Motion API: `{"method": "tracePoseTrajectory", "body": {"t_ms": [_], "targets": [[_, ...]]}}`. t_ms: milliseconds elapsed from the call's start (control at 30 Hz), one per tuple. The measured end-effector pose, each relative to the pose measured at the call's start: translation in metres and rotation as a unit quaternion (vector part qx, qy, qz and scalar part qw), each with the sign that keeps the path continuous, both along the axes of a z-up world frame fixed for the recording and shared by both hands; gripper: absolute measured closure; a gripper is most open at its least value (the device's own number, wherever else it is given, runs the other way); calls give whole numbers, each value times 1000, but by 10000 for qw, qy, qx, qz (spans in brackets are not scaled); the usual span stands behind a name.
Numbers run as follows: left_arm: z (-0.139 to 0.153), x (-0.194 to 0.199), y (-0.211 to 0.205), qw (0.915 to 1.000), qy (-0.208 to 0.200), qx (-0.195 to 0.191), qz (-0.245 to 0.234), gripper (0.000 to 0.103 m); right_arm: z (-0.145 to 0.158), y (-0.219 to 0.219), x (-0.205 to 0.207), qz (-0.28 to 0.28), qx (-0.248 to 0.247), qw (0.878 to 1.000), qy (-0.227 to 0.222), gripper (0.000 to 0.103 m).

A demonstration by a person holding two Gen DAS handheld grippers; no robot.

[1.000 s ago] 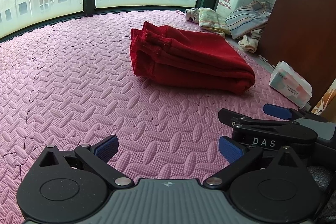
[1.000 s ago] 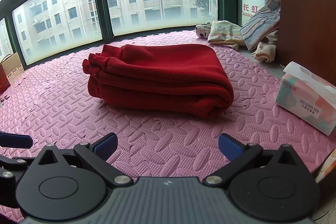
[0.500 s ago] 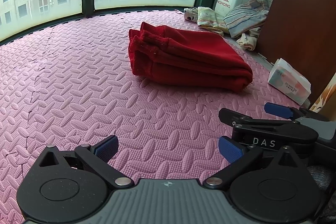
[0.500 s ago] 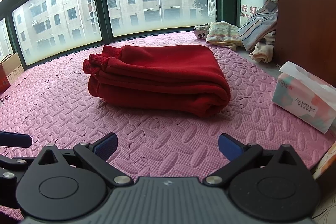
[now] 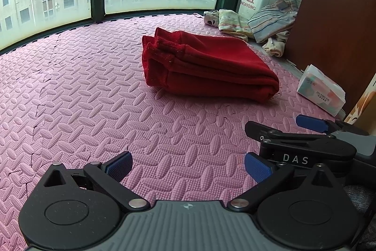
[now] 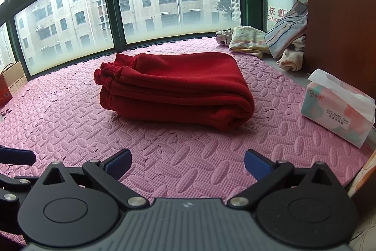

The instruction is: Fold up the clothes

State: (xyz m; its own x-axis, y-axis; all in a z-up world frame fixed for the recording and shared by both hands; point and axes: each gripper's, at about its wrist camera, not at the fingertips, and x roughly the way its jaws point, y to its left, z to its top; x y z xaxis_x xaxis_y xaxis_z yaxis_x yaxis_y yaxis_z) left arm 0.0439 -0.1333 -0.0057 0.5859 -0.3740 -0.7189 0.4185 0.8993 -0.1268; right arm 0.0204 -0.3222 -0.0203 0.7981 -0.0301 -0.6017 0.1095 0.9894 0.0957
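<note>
A red garment (image 5: 206, 67) lies folded in a thick bundle on the pink foam mat (image 5: 82, 95); it also shows in the right wrist view (image 6: 174, 88). My left gripper (image 5: 188, 167) is open and empty, low over the mat, well short of the garment. My right gripper (image 6: 187, 164) is open and empty, also short of the garment. The right gripper shows at the right edge of the left wrist view (image 5: 305, 140).
A tissue pack (image 6: 338, 107) lies right of the garment beside a brown cabinet (image 6: 340, 15). A pile of other clothes (image 6: 265, 44) sits in the far right corner. Windows (image 6: 164, 4) ring the mat. A cardboard box (image 6: 9, 84) stands far left.
Both grippers have drawn back slightly from the red garment, which looks a little farther away. Both stay open and empty. The garment has not moved.
</note>
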Motion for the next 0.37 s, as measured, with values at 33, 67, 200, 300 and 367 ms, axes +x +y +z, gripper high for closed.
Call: {"method": "tracePoseTrajectory", "body": {"t_ms": [33, 67, 200, 300, 367], "targets": [[0, 0, 0, 10000, -5, 1, 1, 0, 0, 0, 0, 1, 3, 10000, -2, 0], [0, -1, 0, 10000, -10, 3, 3, 0, 0, 0, -1, 1, 5, 10000, -1, 0], [0, -1, 0, 10000, -19, 9, 14, 0, 0, 1, -1, -4, 6, 10000, 9, 0], [-1, -1, 0, 10000, -18, 15, 18, 0, -1, 1, 0, -1, 0, 10000, 19, 0], [-1, -1, 0, 10000, -17, 20, 20, 0, -1, 1, 0, 1, 1, 10000, 27, 0]]}}
